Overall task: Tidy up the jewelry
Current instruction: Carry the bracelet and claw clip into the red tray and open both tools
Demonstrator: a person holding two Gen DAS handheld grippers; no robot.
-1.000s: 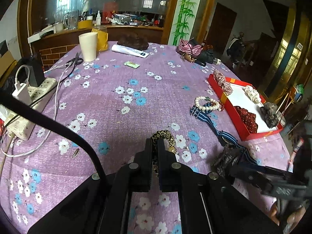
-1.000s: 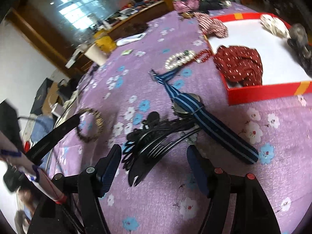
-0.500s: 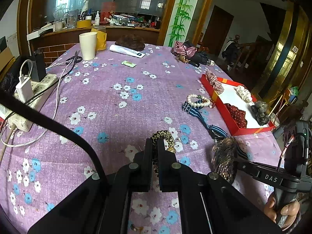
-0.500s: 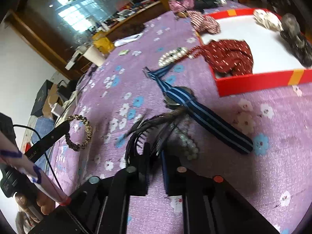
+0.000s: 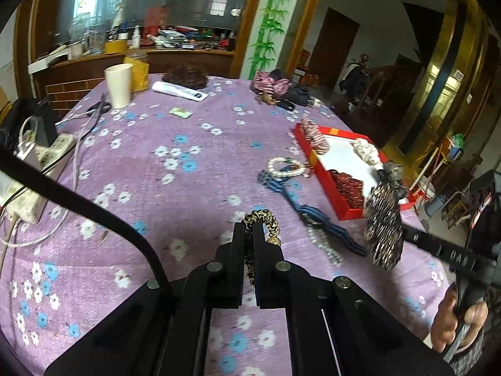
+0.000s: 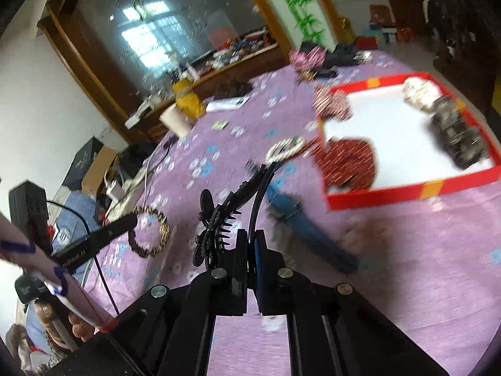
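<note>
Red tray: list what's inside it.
Inside the red tray: a dark red dotted scrunchie, a white scrunchie, a grey one. A striped scrunchie drapes over its corner. Anything beneath them is covered.

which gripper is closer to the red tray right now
Right. The right gripper, holding the black hair comb, hangs beside the red tray; the left gripper, clamping the leopard bracelet, sits farther back.

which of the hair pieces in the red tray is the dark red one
The dark red dotted scrunchie, lying against the red tray's near-left corner. The others differ: a striped one over the far-left rim, a white one and a dark grey one along the right side.
</note>
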